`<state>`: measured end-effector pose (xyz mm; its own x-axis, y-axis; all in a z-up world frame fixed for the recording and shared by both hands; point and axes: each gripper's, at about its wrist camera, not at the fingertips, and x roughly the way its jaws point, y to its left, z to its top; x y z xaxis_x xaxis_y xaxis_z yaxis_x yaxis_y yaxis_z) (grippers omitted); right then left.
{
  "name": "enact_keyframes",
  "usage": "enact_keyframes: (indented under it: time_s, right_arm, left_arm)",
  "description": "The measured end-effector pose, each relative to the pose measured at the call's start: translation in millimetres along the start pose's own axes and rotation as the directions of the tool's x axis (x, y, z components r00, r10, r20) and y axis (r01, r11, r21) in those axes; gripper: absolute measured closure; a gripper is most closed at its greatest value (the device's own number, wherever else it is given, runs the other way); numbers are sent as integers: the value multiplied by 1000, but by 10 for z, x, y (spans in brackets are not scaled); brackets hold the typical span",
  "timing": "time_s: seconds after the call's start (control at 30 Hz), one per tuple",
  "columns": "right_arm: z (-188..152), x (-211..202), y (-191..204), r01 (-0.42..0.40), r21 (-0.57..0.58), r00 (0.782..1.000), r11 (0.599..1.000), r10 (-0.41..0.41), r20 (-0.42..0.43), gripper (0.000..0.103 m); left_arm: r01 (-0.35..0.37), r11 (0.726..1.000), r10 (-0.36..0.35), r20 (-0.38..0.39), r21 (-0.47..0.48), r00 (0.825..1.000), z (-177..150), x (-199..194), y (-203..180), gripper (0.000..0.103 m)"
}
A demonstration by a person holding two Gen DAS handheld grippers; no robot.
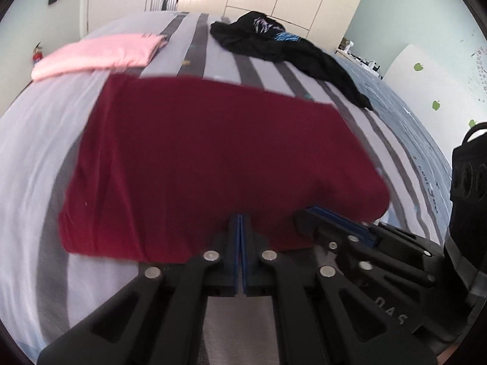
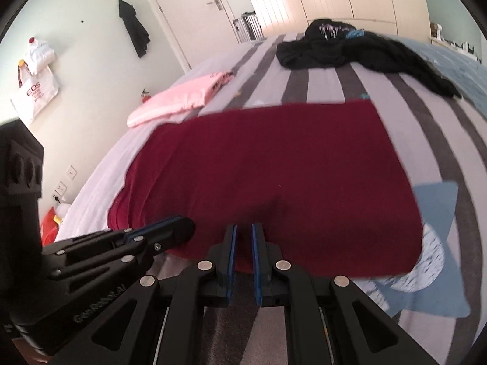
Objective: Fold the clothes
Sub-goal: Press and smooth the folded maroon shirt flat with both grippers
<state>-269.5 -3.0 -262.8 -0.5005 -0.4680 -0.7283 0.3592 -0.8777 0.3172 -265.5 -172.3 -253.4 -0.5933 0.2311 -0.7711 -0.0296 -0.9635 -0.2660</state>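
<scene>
A dark red garment (image 1: pixel 213 158) lies folded into a rectangle on the striped bed; it also shows in the right wrist view (image 2: pixel 274 170). My left gripper (image 1: pixel 240 217) is shut at the garment's near edge, and its pads seem to pinch the cloth. It shows from the side in the right wrist view (image 2: pixel 185 226). My right gripper (image 2: pixel 243 228) stands at the same near edge with a narrow gap between its pads, over the cloth edge. It shows in the left wrist view (image 1: pixel 301 216), to the right of the left gripper.
A folded pink garment (image 1: pixel 100 54) lies at the far left of the bed (image 1: pixel 27 152). A crumpled black garment (image 1: pixel 283 48) lies at the far right. A blue and white patterned cloth (image 2: pixel 438 243) lies right of the red garment. Wardrobes and a door stand behind.
</scene>
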Motion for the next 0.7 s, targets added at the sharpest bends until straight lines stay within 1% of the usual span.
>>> enact_keyframes:
  time_s: [0.13, 0.23, 0.3, 0.37, 0.43, 0.57, 0.63, 0.7]
  right_arm:
    - [-43, -40, -1, 11, -19, 1000, 1000, -11, -14, 95]
    - [36, -161, 13, 12, -9, 1000, 1000, -12, 18, 94]
    - [96, -181, -13, 8, 5, 999, 1000, -8, 37, 94]
    - [153, -166, -54, -2, 22, 999, 1000, 1, 47, 94]
    - [180, -94, -103, -24, 37, 999, 999, 22, 36, 94]
    - [89, 41, -141, -24, 24, 1000, 999, 24, 9, 94]
    - [49, 76, -160, -22, 19, 1000, 1000, 22, 2, 94]
    - [79, 36, -152, -11, 6, 1000, 1000, 11, -4, 97]
  left_arm:
    - [12, 1000, -12, -2, -14, 1000, 81, -75, -25, 102]
    - [54, 999, -54, 41, 5, 998, 191, -165, -92, 102]
    - [87, 996, -87, 43, -9, 995, 238, -132, -104, 102]
    - [110, 994, -110, 27, -15, 994, 259, -68, -102, 103]
    - [115, 993, -115, 10, -20, 993, 224, 45, -88, 103]
    - [110, 993, -110, 4, -48, 994, 125, 158, -26, 102]
    - [108, 993, -108, 4, -46, 994, 132, 118, -33, 102]
    - [86, 996, -86, 14, -33, 996, 174, 28, -35, 102]
